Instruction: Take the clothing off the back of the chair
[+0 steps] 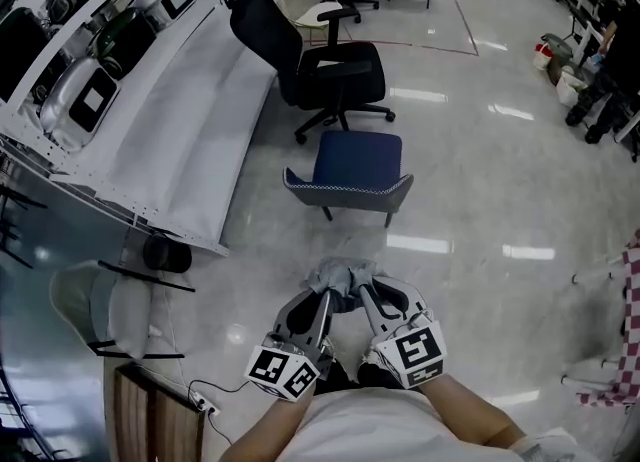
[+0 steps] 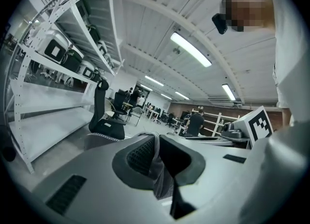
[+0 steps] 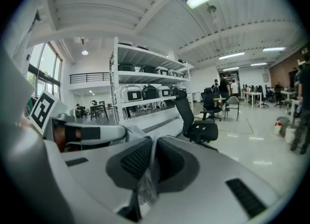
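Holding garment clear of chair.
Bunched crosswise at the tips; left gripper and right gripper both clench it.

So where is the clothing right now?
Head view, low centre: the clothing is bunched between the left gripper and right gripper, both shut on it, off the blue chair beyond.

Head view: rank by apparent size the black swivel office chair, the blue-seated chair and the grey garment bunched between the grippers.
1. black swivel office chair, largest.
2. blue-seated chair with grey back, somewhat smaller.
3. grey garment, smallest as seen, though bunched and nearest the camera.
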`<state>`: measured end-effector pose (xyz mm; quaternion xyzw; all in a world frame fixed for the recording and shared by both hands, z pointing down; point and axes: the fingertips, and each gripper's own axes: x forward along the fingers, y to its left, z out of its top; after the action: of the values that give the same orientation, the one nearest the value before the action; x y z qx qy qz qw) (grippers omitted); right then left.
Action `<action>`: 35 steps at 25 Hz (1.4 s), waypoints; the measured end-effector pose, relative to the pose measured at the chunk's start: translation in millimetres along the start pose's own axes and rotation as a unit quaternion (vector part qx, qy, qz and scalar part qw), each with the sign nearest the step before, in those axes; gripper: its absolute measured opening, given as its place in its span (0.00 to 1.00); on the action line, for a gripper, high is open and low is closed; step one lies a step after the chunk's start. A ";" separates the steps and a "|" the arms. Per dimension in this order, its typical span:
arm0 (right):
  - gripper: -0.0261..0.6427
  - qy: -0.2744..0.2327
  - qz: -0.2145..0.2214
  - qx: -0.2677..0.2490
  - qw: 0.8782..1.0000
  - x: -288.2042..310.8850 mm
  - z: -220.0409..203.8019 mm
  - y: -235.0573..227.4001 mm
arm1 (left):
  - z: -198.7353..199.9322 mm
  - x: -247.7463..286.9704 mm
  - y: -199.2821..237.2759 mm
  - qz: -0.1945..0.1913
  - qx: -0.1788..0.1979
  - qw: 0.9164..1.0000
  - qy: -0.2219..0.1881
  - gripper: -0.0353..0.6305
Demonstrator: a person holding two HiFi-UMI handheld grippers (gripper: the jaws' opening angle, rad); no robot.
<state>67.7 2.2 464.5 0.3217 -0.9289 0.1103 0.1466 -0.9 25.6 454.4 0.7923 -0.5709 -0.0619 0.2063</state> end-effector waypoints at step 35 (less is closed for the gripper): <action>0.10 -0.014 -0.073 -0.038 0.996 23.5 37.3 53.1 | 39.9 -35.1 38.5 -0.048 0.017 0.998 -0.029 0.09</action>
<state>9.0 18.6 431.9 0.3845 -0.9084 0.0593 0.1534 -60.0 37.9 428.6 0.8202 -0.5387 -0.0852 0.1726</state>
